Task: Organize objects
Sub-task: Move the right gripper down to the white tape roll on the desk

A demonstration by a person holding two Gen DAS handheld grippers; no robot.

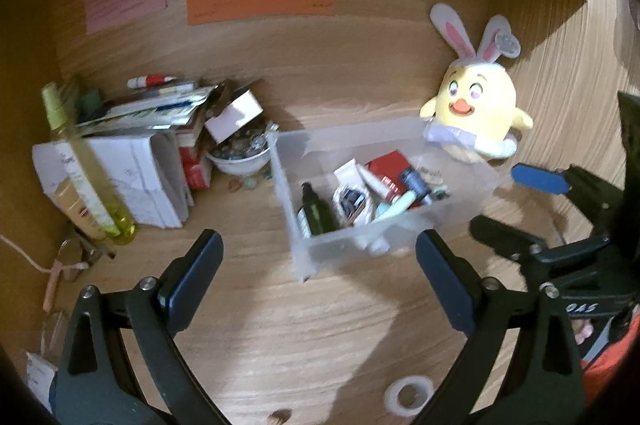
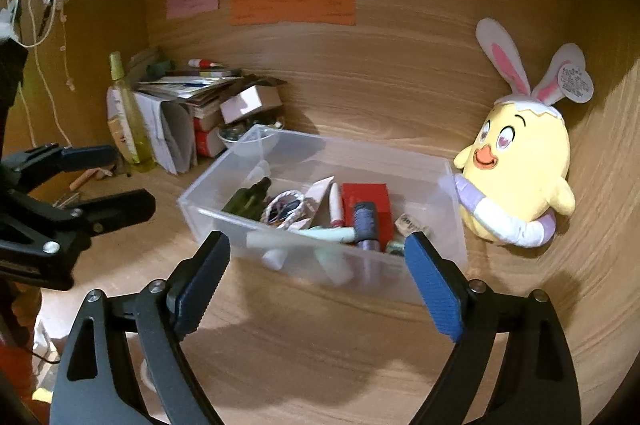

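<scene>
Right wrist view showed my right gripper (image 2: 316, 281) spread wide and empty, poised just before the clear plastic bin (image 2: 452, 225) of toiletries on the wooden desk (image 2: 320, 353). My left gripper (image 1: 320, 265) hung equally agape near it. Motion blur smeared the bin's contents.

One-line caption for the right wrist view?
Open right claw faces a clear bin of cosmetics beside a chick plush.
</scene>
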